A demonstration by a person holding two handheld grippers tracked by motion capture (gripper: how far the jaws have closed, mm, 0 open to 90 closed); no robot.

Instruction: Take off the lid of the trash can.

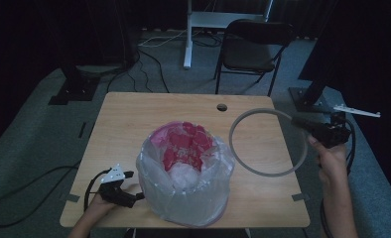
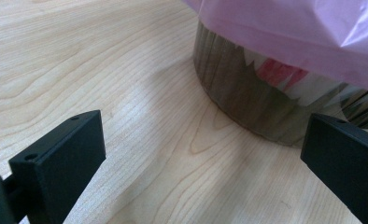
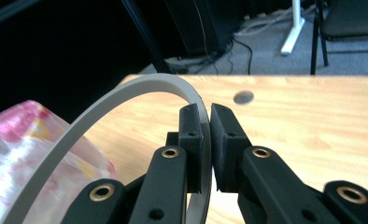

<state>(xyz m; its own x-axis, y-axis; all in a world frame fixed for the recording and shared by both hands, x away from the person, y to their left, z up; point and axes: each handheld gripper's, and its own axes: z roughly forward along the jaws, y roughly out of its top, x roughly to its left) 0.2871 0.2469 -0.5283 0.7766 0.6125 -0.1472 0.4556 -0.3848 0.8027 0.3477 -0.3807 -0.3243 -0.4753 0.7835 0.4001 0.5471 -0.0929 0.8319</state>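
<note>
A round metal bin (image 2: 247, 100) lined with a pale plastic bag (image 1: 183, 186) stands near the table's front, with pink and red material (image 1: 186, 144) showing in its mouth. My left gripper (image 1: 134, 191) is open at the bin's lower left side, its black fingers (image 2: 60, 158) spread wide over bare wood. My right gripper (image 1: 310, 126) is shut on a thin grey ring (image 1: 263, 144), held in the air to the right of the bin. In the right gripper view the ring (image 3: 126, 100) curves away left from the closed jaws (image 3: 206, 140).
The wooden table (image 1: 134, 114) has a cable hole (image 1: 222, 107) near its far edge. A black folding chair (image 1: 250, 49) and a white desk leg (image 1: 187, 34) stand behind it. Dark stands flank the table; cables lie on the grey floor.
</note>
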